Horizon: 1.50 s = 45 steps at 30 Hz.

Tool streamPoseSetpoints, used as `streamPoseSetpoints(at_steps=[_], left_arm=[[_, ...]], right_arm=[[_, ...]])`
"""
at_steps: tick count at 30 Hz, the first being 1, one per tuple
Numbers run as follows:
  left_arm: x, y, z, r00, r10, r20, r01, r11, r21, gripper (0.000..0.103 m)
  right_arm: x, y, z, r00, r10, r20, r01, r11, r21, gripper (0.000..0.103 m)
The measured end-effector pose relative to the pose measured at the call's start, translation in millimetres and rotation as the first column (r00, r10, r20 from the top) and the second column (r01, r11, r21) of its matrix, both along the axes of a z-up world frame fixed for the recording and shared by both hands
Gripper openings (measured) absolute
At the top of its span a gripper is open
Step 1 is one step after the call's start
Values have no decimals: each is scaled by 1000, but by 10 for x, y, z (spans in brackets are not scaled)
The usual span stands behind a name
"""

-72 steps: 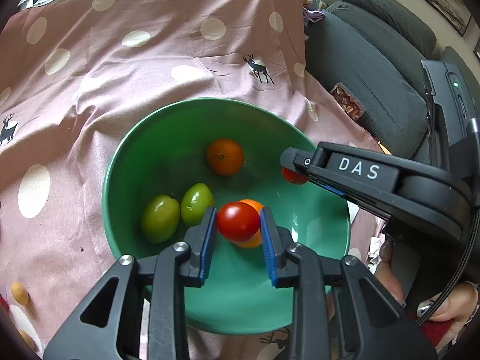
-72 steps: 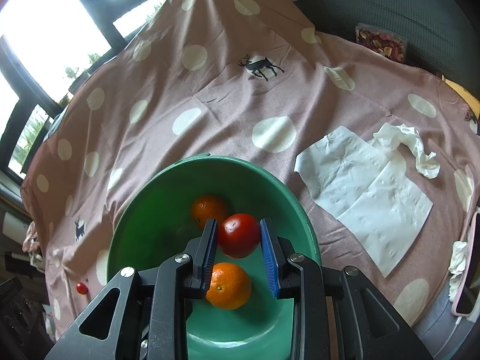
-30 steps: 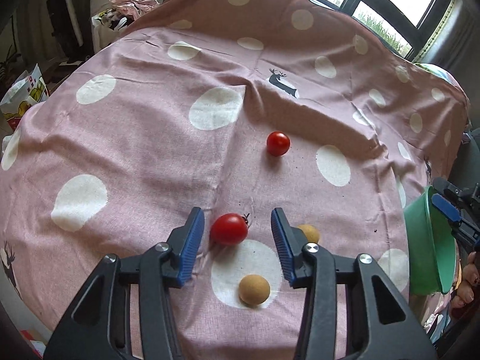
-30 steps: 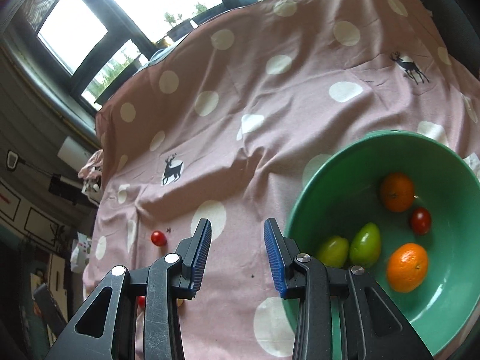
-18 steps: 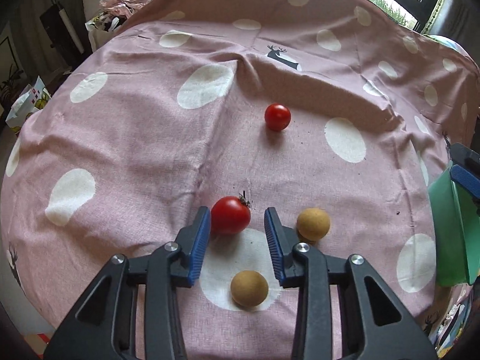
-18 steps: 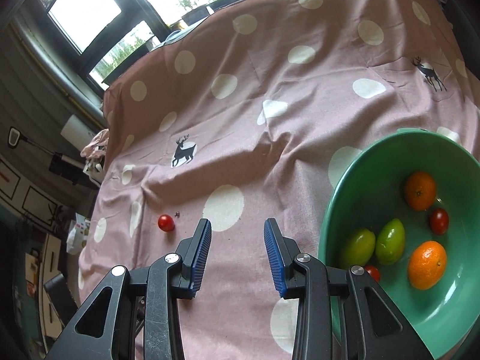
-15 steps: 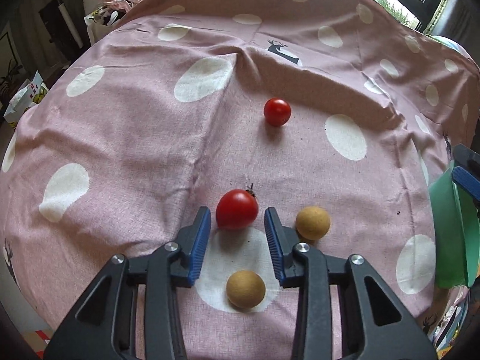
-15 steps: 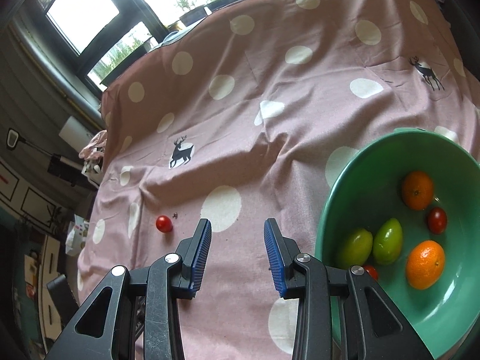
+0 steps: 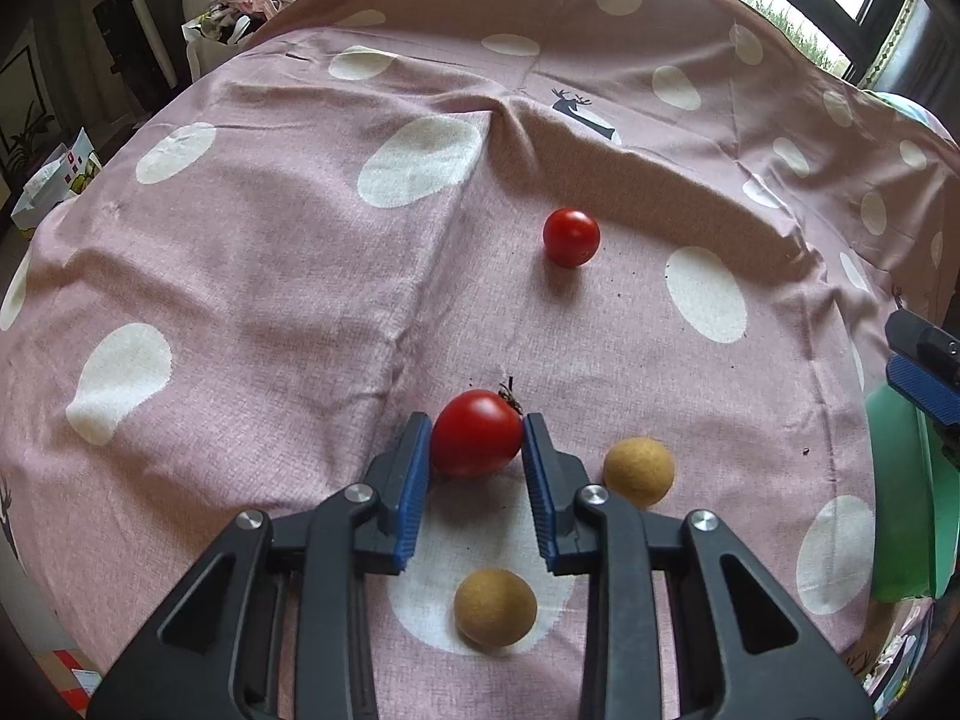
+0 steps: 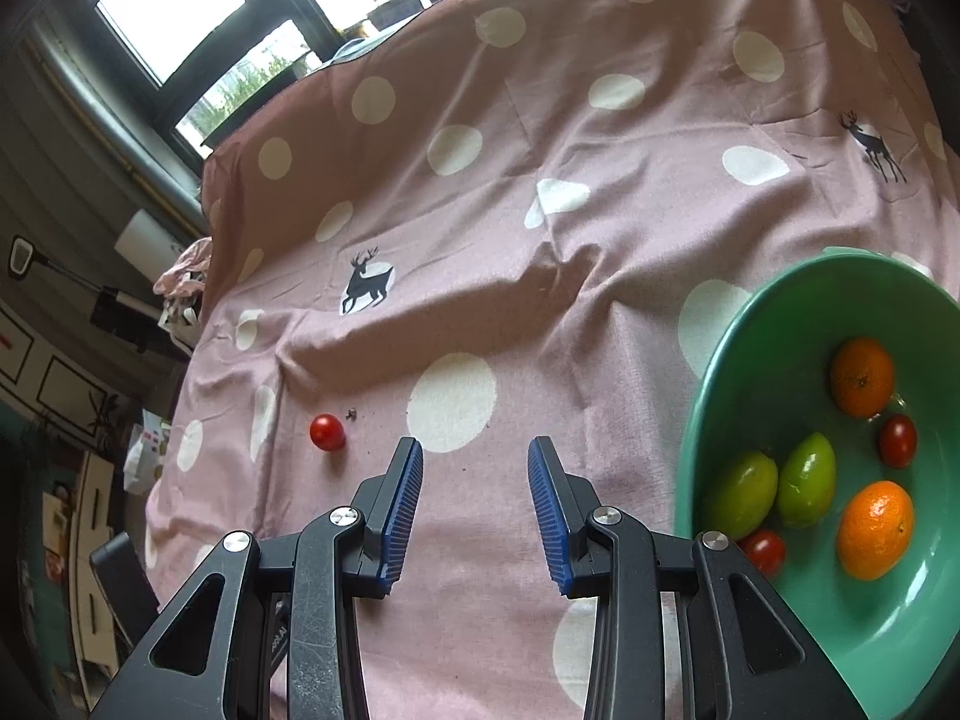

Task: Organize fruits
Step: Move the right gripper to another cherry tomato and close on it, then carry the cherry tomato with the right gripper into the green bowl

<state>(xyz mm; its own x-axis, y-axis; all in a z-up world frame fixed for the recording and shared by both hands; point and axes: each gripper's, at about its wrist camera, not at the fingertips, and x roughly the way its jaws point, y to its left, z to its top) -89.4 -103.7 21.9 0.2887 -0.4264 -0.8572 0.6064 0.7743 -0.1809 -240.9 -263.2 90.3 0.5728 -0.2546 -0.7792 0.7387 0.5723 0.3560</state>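
A large red tomato [image 9: 477, 441] with a dry stem lies on the pink spotted cloth [image 9: 270, 252]. My left gripper [image 9: 477, 426] is closing on it, and both blue pads touch its sides. A smaller red tomato [image 9: 570, 236] sits farther back. Two tan round fruits [image 9: 638, 471] [image 9: 495, 606] lie to the right of and below the jaws. In the right wrist view my right gripper [image 10: 474, 450] is open over bare cloth with nothing in it. Right of it, the green bowl [image 10: 708, 372] holds two oranges [image 10: 861, 377], two green fruits [image 10: 807, 477] and two small tomatoes [image 10: 897, 440].
The bowl's rim [image 9: 900, 480] and a blue-padded finger of the right gripper [image 9: 924, 372] show at the left wrist view's right edge. The cloth drops off at its left edge toward floor clutter [image 9: 54, 180]. Windows [image 10: 174, 12] stand behind. The far tomato [image 10: 327, 431] appears left of the right jaws.
The left jaws have narrowed from well apart to touching the large tomato, and the gripper has sunk slightly toward the cloth. The right gripper has shifted a little sideways, still open.
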Motion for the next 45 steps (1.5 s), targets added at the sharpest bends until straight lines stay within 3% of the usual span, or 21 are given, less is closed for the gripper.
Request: streamPoseSetpoints(at_steps=[8,12,21,33,35,38,45], left_arm=[[-15,140,296,999,22,27,-19,993,-119,30],[53,259,401,997,64,43,-56,986,-154,30],[245,487,455,991,133,3,-130,971,-201,30],[242,506,484,992,127,4,-123,969,-214,30],[244,502,486,992,126,4,-122,969,-213,30],[232,499,495,992,124,8,-119,970,-214,30],[166,494,558,995,101,20,-93,968,-233,30]], right_arm=[[487,169,-29,991,130,-14,-131,991,-28,37],[860,237,-141,976,216,-4,-216,976,1,37],[1490,307,-474,956,276,-95,-278,961,-3,37],[1653,346,-652,947,292,-131,-298,954,-28,36],[1662,356,-664,944,299,-138,-307,951,-34,29],[1654,364,-668,945,297,-137,-305,951,-49,28],[1428,410,-402,957,281,-74,-285,956,-64,28]])
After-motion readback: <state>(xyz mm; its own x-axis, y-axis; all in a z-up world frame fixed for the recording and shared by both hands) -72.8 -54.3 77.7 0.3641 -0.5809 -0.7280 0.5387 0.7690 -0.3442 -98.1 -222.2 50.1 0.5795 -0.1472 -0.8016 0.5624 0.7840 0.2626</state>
